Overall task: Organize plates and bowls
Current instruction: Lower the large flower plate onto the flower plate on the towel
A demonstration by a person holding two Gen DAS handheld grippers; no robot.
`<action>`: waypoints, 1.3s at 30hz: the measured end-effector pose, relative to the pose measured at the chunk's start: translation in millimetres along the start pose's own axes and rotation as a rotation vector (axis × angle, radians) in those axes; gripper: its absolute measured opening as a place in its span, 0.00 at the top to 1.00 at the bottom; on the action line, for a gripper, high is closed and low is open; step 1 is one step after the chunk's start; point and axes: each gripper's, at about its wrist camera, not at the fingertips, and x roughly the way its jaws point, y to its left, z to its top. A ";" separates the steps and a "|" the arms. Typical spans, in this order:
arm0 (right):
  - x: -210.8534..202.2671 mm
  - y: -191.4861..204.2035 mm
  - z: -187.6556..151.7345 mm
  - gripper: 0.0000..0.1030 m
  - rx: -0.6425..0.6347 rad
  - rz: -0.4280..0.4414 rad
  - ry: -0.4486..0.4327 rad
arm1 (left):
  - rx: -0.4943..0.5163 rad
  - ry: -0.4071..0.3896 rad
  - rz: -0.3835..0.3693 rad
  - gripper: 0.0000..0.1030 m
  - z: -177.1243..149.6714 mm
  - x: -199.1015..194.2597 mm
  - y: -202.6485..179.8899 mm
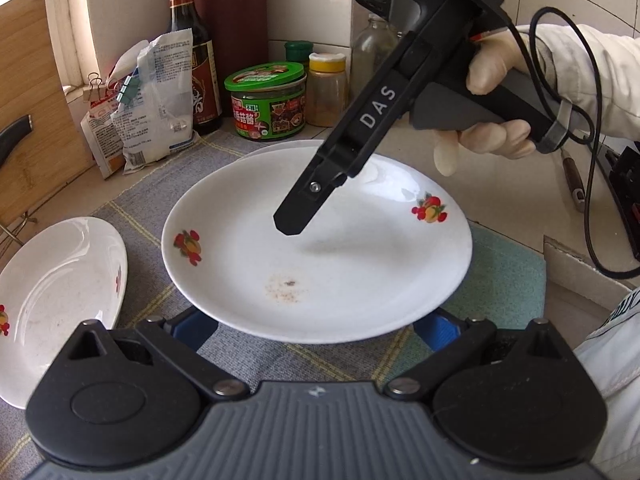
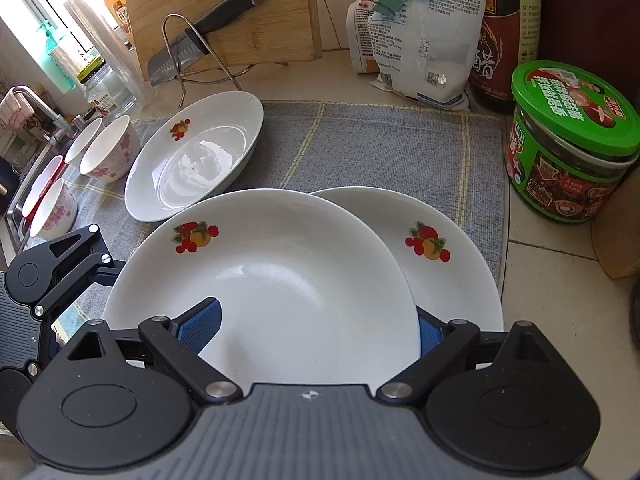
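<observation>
Right hand-held gripper (image 2: 320,326) nearest, jaws spread wide, straddling the near rim of the top plate (image 2: 272,280), not yet pinching. Plate overlaps a second plate (image 2: 448,264) beyond it on the surface's mat (image 2: 360,144). Glazed ceramic: stiff, slick, breakable; take it by the rim.

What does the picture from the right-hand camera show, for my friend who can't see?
Open tongs straddle the near rim of a white fruit-print plate that overlaps a second plate on a grey mat. A third plate and flowered bowls sit further left.
</observation>
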 end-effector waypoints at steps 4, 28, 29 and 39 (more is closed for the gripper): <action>-0.3 -1.1 -0.2 0.05 0.003 -0.004 0.001 | 0.007 0.001 0.002 0.01 0.9 1.1 0.9; -0.7 -21.2 -4.0 0.05 0.059 0.010 0.003 | 0.026 0.018 -0.001 0.01 7.1 14.9 6.6; -0.7 -21.9 -3.8 0.05 0.060 0.009 0.003 | 0.020 0.021 0.000 0.01 7.6 16.2 7.6; -2.9 -30.7 -3.1 0.05 0.084 0.025 0.004 | 0.043 0.044 0.012 0.01 9.6 23.3 6.6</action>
